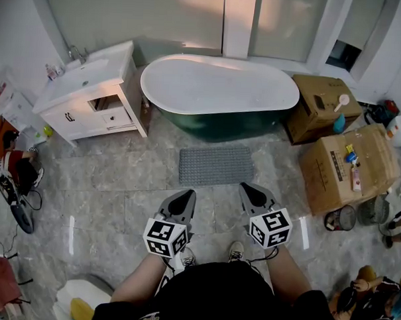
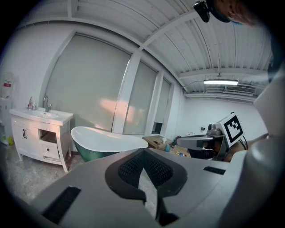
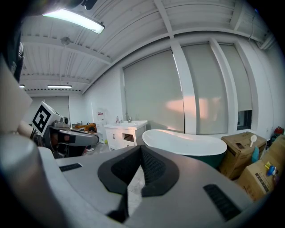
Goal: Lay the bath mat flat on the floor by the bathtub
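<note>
The grey bath mat [image 1: 216, 165] lies flat on the marble floor right in front of the white and green bathtub [image 1: 220, 84]. My left gripper [image 1: 183, 196] and right gripper [image 1: 251, 190] hover side by side close to my body, short of the mat's near edge, both pointing toward it. Each is shut with nothing between its jaws. In the left gripper view my left gripper [image 2: 143, 153] faces the bathtub [image 2: 104, 140]. In the right gripper view my right gripper [image 3: 141, 149] faces the bathtub [image 3: 187, 138]. The mat is hidden in both gripper views.
A white vanity with a sink [image 1: 91, 91] stands left of the tub. Two cardboard boxes [image 1: 349, 166] with small items on top sit at the right, with a wire bin [image 1: 340, 218] beside them. Bags and clutter [image 1: 14, 174] line the left wall.
</note>
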A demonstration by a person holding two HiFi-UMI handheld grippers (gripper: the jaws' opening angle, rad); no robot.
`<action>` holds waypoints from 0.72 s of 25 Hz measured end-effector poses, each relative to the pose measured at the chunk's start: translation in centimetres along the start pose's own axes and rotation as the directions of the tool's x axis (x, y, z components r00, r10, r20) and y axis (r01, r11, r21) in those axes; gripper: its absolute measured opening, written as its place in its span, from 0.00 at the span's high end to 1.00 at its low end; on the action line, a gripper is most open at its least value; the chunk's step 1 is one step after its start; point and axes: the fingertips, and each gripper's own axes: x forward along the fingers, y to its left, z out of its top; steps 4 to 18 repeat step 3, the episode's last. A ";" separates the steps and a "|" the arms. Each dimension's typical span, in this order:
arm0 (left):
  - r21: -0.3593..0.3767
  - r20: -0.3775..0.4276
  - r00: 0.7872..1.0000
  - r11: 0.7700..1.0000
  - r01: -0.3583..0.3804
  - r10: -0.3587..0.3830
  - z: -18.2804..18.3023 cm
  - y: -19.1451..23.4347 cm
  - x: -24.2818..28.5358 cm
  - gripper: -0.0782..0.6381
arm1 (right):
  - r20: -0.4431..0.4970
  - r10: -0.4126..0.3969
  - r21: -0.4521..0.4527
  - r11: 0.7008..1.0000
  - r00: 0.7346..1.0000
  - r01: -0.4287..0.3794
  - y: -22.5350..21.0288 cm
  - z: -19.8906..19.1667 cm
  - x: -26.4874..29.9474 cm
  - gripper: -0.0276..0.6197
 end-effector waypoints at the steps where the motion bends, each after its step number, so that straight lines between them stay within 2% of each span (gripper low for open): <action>1: -0.001 0.001 1.000 1.000 -0.001 0.001 -0.1 0.0 0.0 0.87 | 0.000 0.002 -0.001 1.000 1.000 -0.002 0.1 0.0 0.0 0.93; 18: -0.003 0.003 1.000 1.000 -0.003 0.003 -0.2 -0.2 -0.1 0.87 | -0.001 0.005 -0.003 1.000 1.000 -0.005 0.2 -0.1 -0.2 0.93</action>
